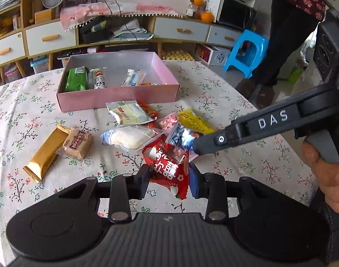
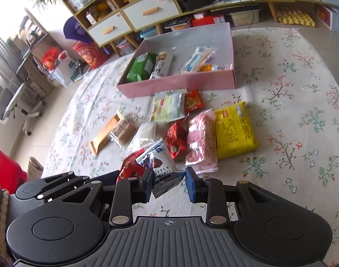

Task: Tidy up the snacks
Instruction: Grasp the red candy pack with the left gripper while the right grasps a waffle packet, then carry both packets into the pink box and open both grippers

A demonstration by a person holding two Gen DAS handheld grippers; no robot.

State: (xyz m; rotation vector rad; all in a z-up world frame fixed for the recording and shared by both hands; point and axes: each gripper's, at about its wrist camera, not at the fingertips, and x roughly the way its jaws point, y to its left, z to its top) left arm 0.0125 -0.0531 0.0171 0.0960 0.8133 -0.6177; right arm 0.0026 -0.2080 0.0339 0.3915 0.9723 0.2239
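A pink box (image 1: 116, 99) (image 2: 180, 84) on the floral tablecloth holds a green pack (image 1: 77, 79), a striped bar and a pale wrapped snack. Loose snacks lie in front of it. My left gripper (image 1: 168, 181) has its fingers on both sides of a red packet (image 1: 167, 166), which sits between them. My right gripper (image 2: 169, 183) (image 1: 198, 146) straddles a blue-white truffle chocolate packet (image 2: 160, 169); its left pad touches the packet and the right pad stands just clear of the edge. It reaches in from the right in the left wrist view.
Also on the cloth are a gold bar (image 1: 47, 151), a tan biscuit pack (image 1: 77, 144), a white bun pack (image 1: 129, 136), a yellow pack (image 2: 235, 129), a pink pack (image 2: 200, 140) and a cream pack (image 2: 168, 106). Cabinets stand behind; a person (image 1: 298, 22) stands at the right.
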